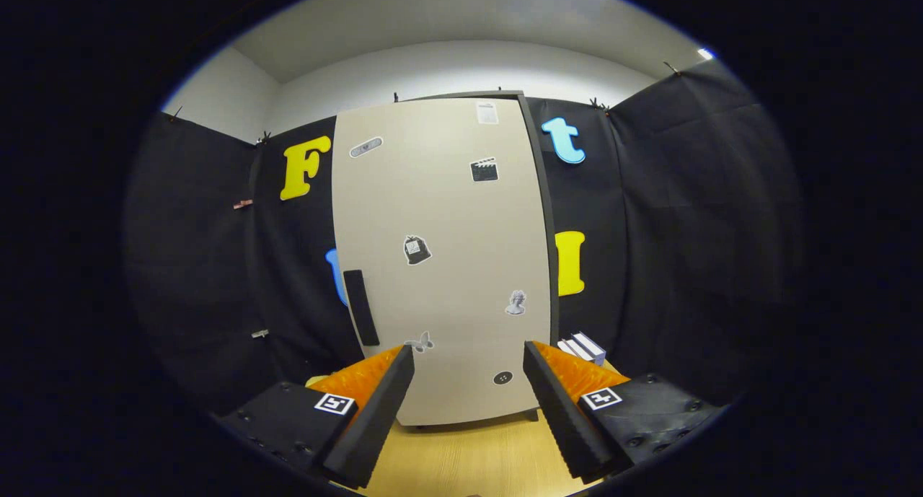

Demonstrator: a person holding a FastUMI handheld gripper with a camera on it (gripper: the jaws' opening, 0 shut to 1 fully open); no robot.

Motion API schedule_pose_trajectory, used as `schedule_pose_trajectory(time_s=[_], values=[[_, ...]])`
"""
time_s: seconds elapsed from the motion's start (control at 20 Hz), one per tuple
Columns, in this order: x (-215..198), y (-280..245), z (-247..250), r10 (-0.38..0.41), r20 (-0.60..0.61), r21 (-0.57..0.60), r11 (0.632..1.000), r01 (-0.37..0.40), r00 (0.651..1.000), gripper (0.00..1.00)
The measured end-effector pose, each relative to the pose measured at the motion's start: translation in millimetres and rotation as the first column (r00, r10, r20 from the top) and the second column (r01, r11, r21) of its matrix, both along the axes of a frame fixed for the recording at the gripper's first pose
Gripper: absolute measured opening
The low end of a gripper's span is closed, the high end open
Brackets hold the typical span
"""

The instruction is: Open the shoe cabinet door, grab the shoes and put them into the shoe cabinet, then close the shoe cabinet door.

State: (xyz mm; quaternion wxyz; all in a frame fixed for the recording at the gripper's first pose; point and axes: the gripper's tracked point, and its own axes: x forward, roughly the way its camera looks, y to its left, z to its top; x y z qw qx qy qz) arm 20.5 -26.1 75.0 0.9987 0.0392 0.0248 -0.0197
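Observation:
A tall beige shoe cabinet (440, 259) stands upright on the wooden table, straight ahead of my fingers. Its door is closed and carries several small stickers. A black vertical handle (360, 307) sits low on the door's left side, just above my left finger. The gripper (469, 371) is open, a wide gap between its fingers, with nothing held. Through that gap I see the cabinet's lower edge. A white shoe (583, 347) peeks out beside the cabinet's right foot, just beyond my right finger, mostly hidden by it.
The light wooden table (469, 454) runs from under the fingers up to the cabinet's base. Black cloth walls close in the booth behind and on both sides of the cabinet.

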Motion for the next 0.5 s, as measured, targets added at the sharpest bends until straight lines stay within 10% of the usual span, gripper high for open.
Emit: schedule_pose_trajectory(time_s=[0.5], values=[[-4.2,33.7,-7.4,-0.015,0.011,-0.05,0.999,0.016,1.0,0.98]])
